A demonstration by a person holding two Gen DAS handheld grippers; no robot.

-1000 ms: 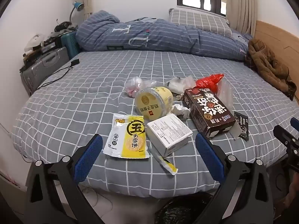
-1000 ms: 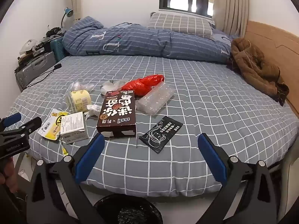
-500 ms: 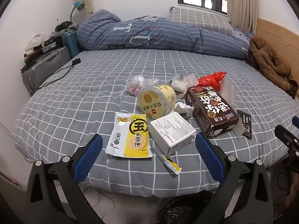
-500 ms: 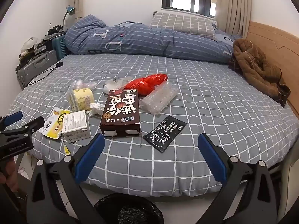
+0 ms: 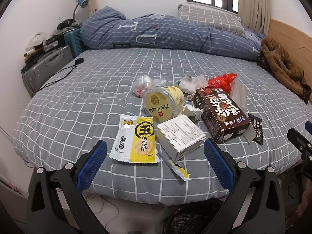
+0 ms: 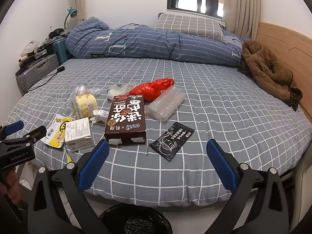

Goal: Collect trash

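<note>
Both our grippers, left gripper (image 5: 155, 157) and right gripper (image 6: 157, 157), gape empty. The white box (image 5: 180, 134) lies between the left fingers (image 5: 91, 164); we should straddle its short sides squarely before closing.

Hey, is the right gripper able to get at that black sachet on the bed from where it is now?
Probably yes. The right gripper is open and empty, and the black sachet lies flat on the bed just ahead of it, apart from the brown box, with nothing between them.

checked bed (image 5: 78, 101), trash (image 5: 220, 113), duvet (image 5: 156, 33), jacket (image 5: 280, 66)
</note>
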